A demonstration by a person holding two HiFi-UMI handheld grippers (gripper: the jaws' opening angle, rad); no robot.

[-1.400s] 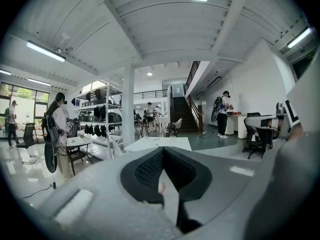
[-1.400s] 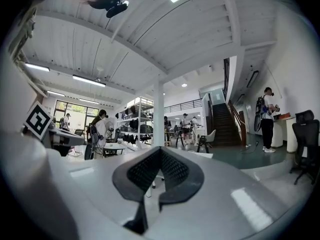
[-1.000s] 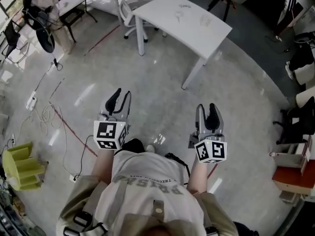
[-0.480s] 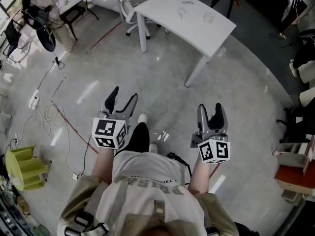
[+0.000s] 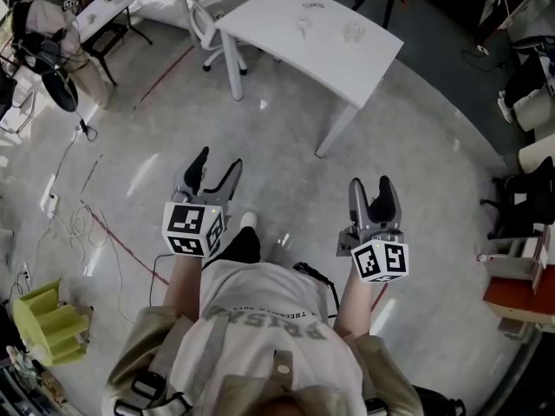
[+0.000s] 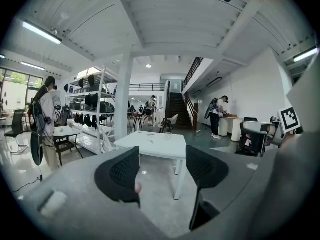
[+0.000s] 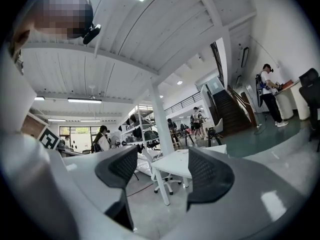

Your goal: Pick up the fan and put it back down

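A black round-headed fan (image 5: pixel 61 89) stands on the floor at the far left, beside a dark desk; in the left gripper view the fan (image 6: pixel 36 145) shows at the left edge next to a standing person. My left gripper (image 5: pixel 217 165) is open and empty, held out over bare floor, far from the fan. My right gripper (image 5: pixel 371 187) is likewise open and empty. In the left gripper view the left gripper (image 6: pixel 161 171) frames the white table between its jaws, and in the right gripper view the right gripper (image 7: pixel 162 171) does the same.
A white table (image 5: pixel 312 33) with small items stands ahead, a white office chair (image 5: pixel 201 24) behind it. Cables (image 5: pixel 69 211) and a yellow rack (image 5: pixel 48 323) lie at left. Black chairs (image 5: pixel 525 198) and a red-topped stand (image 5: pixel 520 289) are at right. A white pillar (image 6: pixel 122 99) rises behind the table.
Both grippers' jaws have spread wider. The person has stepped forward, and both grippers have moved on over the floor toward the white table.
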